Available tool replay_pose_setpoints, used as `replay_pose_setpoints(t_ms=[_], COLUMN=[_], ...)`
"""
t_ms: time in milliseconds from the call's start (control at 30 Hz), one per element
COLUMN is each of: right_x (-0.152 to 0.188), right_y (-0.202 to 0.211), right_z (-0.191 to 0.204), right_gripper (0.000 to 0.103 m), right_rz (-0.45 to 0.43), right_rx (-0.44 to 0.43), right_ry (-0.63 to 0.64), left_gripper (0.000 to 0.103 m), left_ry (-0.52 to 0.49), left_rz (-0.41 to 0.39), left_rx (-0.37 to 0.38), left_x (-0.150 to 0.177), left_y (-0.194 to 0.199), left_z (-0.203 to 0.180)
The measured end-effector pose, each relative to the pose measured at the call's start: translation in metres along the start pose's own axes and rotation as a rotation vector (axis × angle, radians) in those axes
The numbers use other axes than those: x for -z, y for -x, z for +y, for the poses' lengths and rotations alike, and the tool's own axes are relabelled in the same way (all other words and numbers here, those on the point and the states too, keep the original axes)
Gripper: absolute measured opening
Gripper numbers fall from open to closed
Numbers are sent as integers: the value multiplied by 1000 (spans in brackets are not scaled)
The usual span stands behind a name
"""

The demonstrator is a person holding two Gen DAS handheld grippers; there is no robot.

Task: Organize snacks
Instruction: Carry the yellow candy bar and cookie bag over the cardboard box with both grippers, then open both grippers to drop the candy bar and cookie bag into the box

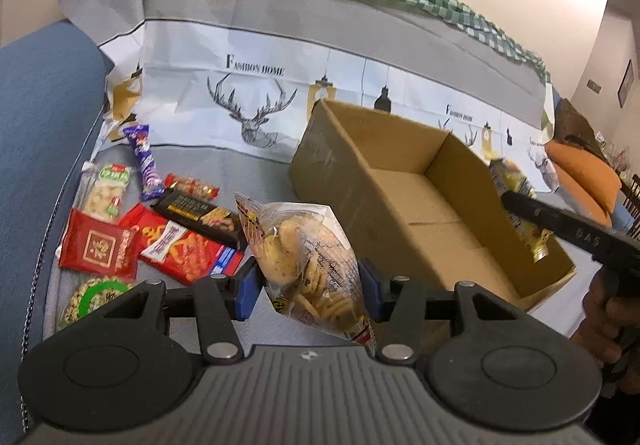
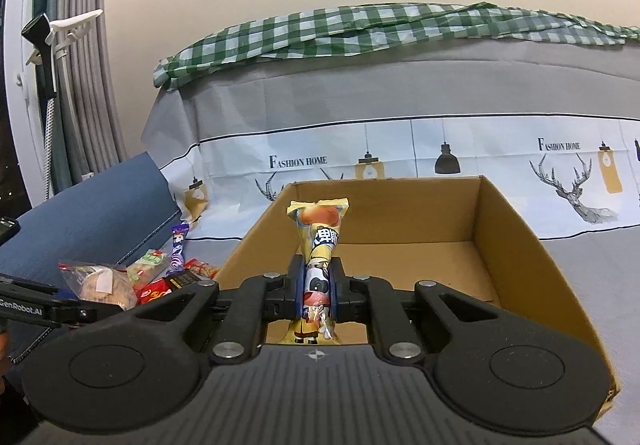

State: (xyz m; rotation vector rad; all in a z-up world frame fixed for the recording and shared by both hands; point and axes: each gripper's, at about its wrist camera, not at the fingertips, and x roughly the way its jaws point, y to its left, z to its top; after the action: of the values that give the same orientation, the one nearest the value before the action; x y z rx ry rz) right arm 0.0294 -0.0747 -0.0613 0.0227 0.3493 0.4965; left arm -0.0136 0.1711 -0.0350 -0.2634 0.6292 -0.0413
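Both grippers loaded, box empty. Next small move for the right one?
Probably lower it a little and open. The right gripper is shut on the yellow snack packet, which already hangs over the cardboard box, whose floor looks bare. The left gripper, gripping the cracker bag, sits outside the box, so it can follow.

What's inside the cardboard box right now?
The box shows only bare cardboard floor. The right claw holds a yellow snack pack above it, not yet dropped. The near corner beneath the claw is hidden.
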Motion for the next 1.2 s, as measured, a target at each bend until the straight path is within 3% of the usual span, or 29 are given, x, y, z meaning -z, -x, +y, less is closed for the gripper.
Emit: replay_pose_setpoints(t_ms=[300,467,567,700,1200], right_x=[-13,-38,-40,-38,-38], right_y=[3,9,8,9,5], right_z=[-5,-19,-33,-45,-38], right_gripper=[12,12,12,12,12], right_rz=[-23,-77,-65,-41,6], right_rx=[25,80,112,140,193], right_ry=[-31,-11,-49,-95,-21], left_gripper=[56,56,56,56,58], left_ry=[-40,-92,-119,-160,-268], left_rz=[-112,-166,-184,-179,-153], left_rx=[69,94,98,115,178], left_x=[-22,-27,-28,-28,-23], left_y=[18,14,7,-8,-67], left_z=[-43,-69,-83,-103,-155])
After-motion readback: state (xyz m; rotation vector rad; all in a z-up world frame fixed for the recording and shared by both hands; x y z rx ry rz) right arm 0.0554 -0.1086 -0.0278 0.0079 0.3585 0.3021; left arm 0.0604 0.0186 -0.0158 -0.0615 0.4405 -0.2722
